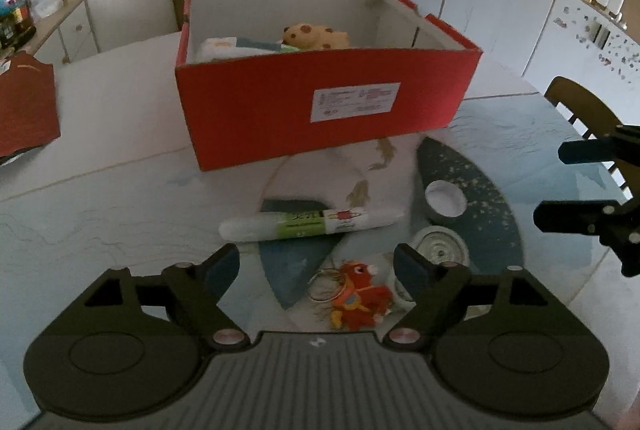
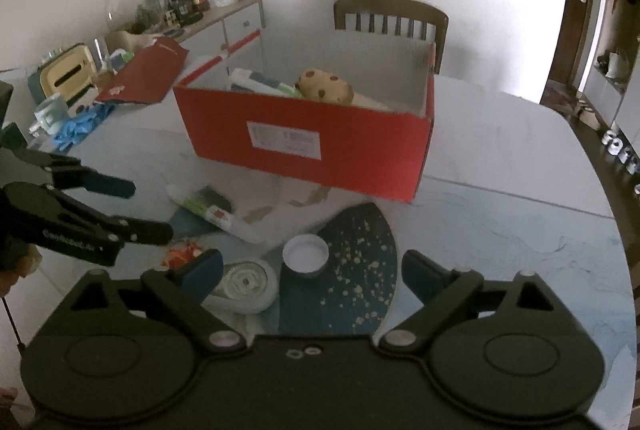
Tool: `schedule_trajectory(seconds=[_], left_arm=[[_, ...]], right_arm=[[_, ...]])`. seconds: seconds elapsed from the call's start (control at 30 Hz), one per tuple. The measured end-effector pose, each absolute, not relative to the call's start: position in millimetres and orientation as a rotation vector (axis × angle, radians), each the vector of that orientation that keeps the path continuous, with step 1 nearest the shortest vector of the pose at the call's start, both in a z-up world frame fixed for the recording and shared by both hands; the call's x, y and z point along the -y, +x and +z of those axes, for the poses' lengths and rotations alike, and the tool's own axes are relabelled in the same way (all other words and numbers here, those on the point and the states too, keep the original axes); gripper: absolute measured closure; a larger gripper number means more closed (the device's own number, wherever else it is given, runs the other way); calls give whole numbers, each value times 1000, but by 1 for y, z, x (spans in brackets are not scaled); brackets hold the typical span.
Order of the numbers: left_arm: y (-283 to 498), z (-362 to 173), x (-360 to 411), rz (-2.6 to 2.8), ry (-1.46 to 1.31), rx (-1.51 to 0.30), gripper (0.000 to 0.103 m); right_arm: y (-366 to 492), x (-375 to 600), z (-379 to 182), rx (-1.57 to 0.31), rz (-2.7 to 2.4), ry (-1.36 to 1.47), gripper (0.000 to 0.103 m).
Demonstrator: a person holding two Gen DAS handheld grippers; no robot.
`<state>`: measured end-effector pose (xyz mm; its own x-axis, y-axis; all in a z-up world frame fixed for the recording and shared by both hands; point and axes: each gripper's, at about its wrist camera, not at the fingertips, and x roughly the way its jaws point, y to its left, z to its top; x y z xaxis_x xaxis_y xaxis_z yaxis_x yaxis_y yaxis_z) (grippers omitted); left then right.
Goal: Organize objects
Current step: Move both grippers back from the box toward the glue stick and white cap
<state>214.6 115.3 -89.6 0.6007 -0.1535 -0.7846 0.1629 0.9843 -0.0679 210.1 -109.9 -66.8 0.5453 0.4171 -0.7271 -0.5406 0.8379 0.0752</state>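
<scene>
Mid-sort, I judge: left gripper (image 1: 316, 266) spread, empty, hovering over the red plush keychain (image 1: 358, 294); next it needs to drop and pinch it, then carry it to the red box (image 1: 320, 102) behind. Right gripper (image 2: 312, 270) spread, empty, near white cap (image 2: 305, 254). White tube (image 1: 308, 224) and box-label print unreadable.

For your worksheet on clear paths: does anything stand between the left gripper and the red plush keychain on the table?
Nothing visible does. The left gripper is open, and the red plush keychain lies on the table directly between and below its fingers.
</scene>
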Motion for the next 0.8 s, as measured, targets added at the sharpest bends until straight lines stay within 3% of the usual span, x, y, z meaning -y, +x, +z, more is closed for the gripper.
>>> schedule_trajectory(seconds=[0.03, 0.1, 0.8], left_arm=[[216, -92, -116, -180, 11, -907, 16], [219, -96, -118, -173, 16, -901, 0], [280, -134, -128, -290, 319, -931, 0]], right_arm=[[211, 109, -70, -818, 569, -172, 7], [212, 107, -76, -827, 567, -178, 7], [258, 93, -109, -917, 560, -208, 13]])
